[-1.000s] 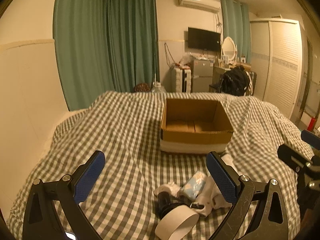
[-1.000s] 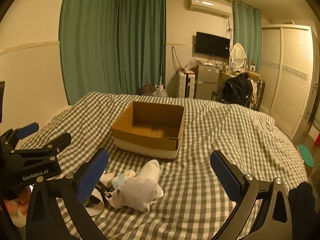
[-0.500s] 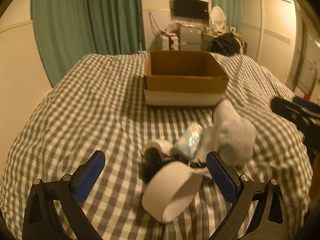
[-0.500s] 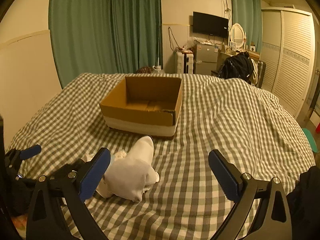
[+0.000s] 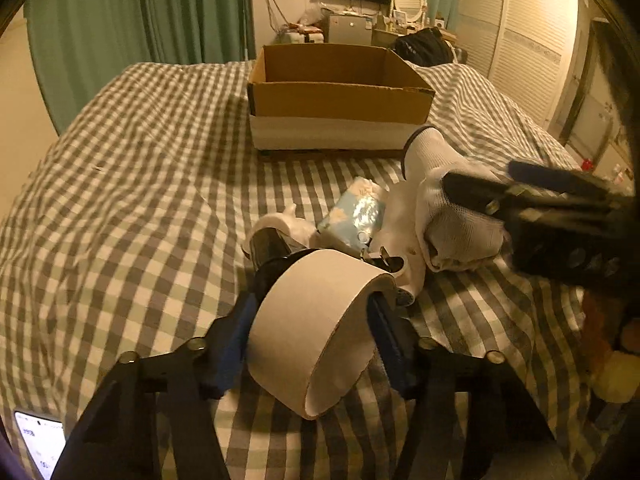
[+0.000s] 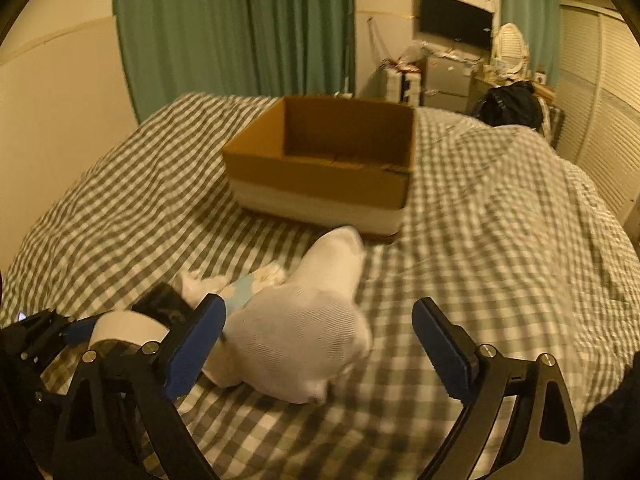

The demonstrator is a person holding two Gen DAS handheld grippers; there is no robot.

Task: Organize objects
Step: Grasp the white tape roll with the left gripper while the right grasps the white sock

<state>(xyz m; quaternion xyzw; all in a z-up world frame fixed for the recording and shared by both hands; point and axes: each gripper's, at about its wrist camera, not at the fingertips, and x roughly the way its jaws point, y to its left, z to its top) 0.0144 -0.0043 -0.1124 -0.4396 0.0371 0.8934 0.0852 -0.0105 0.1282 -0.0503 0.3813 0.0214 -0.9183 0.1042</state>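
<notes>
A small pile lies on the checked bedcover (image 5: 132, 208) in front of an open cardboard box (image 5: 340, 100). The pile holds a white tape roll (image 5: 312, 332), a white sock (image 6: 304, 332), a blue-and-white tissue pack (image 5: 356, 212) and a black cylinder (image 5: 268, 246). My left gripper (image 5: 312, 320) is closing around the tape roll, its blue pads against both sides. My right gripper (image 6: 318, 312) is closing too, straddling the sock. Its left pad is close to the sock and its right pad stands well apart.
The box (image 6: 320, 184) is empty inside as far as I can see. A lit phone (image 5: 40, 444) lies at the lower left. Curtains, a wardrobe and cluttered furniture stand beyond the bed. The bedcover right of the sock is bare (image 6: 500, 260).
Both grippers have come down onto the pile. The left jaws closed from wide open onto the tape roll. The right jaws narrowed slightly around the sock.
</notes>
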